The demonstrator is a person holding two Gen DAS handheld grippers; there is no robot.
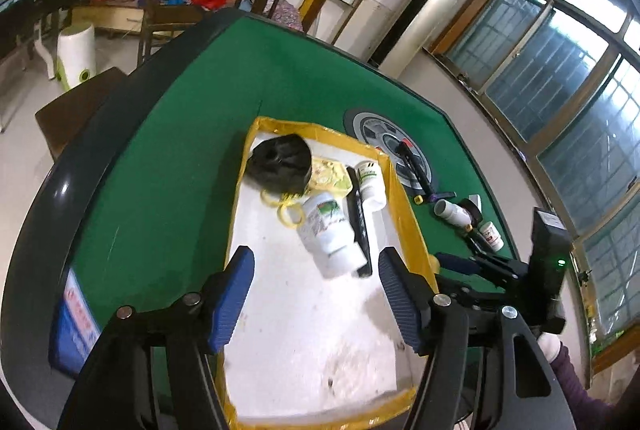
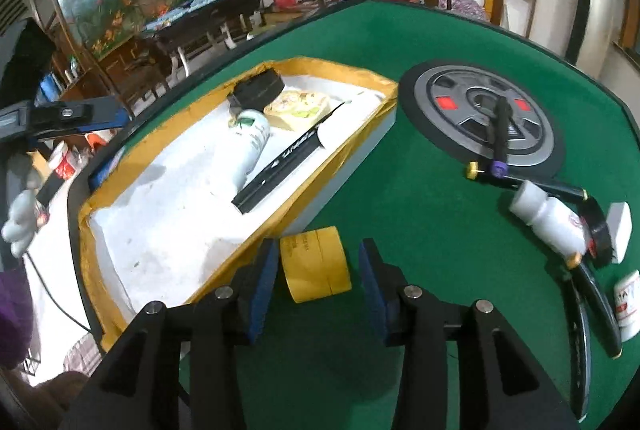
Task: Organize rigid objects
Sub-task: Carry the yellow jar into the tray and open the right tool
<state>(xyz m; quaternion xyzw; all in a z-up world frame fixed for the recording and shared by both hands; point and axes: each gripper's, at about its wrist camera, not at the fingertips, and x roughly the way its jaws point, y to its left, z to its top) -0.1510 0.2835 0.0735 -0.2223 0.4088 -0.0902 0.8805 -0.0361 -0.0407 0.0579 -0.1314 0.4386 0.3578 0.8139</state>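
Note:
A white tray with a yellow taped rim (image 1: 408,205) (image 2: 304,189) lies on the green table. In it are a large white bottle (image 1: 326,230) (image 2: 250,141), a black flat box (image 1: 358,226) (image 2: 288,159), a small white bottle (image 1: 370,183), a black round lump (image 1: 280,161) (image 2: 258,87) and a yellow packet (image 1: 328,175) (image 2: 298,107). My left gripper (image 1: 316,298) is open and empty above the tray's near half. My right gripper (image 2: 318,282) is open, its fingers on either side of a yellow tape roll (image 2: 314,264) on the table beside the tray, not closed on it.
A grey round plate (image 2: 480,117) (image 1: 384,141) with a black pen (image 2: 498,129) sits beyond the tray. White bottles (image 2: 546,216) (image 1: 452,211), a black ring, a white block (image 2: 620,230) and dark curved pieces lie at the right. A blue pack (image 1: 74,318) lies at the table's left edge.

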